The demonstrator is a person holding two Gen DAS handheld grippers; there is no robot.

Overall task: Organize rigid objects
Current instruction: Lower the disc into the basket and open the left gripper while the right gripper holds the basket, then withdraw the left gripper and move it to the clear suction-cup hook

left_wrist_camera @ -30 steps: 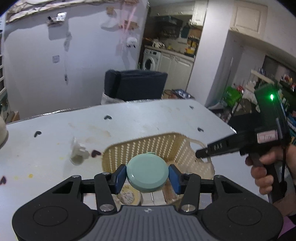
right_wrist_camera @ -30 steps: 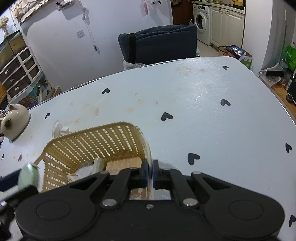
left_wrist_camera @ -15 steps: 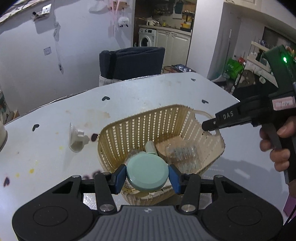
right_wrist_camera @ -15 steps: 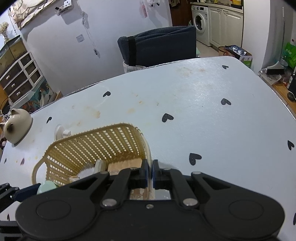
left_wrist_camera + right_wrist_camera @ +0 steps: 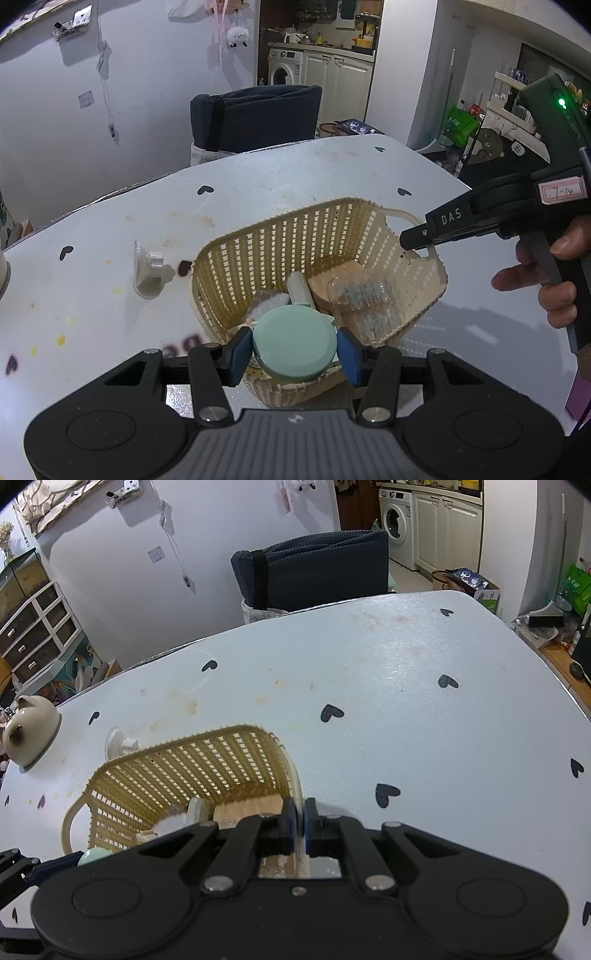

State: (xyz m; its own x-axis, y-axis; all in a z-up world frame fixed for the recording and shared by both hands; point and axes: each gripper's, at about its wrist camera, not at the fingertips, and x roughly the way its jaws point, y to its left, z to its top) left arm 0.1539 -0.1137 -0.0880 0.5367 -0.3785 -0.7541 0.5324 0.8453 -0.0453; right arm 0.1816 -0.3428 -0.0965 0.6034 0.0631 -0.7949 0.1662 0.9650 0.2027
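Note:
My left gripper [image 5: 294, 355] is shut on a round mint-green case [image 5: 294, 343] and holds it over the near rim of a cream lattice basket [image 5: 266, 251]. The basket holds a clear plastic box [image 5: 364, 301], a wooden piece [image 5: 323, 288] and other small items. My right gripper [image 5: 299, 825] is shut on the basket's handle rim [image 5: 295, 782]; in the left wrist view its fingers [image 5: 421, 232] pinch the handle at the right. The mint case shows at lower left in the right wrist view [image 5: 92, 854].
A white suction hook [image 5: 149, 267] lies on the white heart-print table [image 5: 406, 701] left of the basket. A beige teapot [image 5: 31, 733] stands at the table's left edge. A dark blue chair [image 5: 314, 572] stands behind the table.
My left gripper has moved with the mint case up and back over the basket's near rim, so more of the basket's inside shows. The right gripper keeps its hold on the handle.

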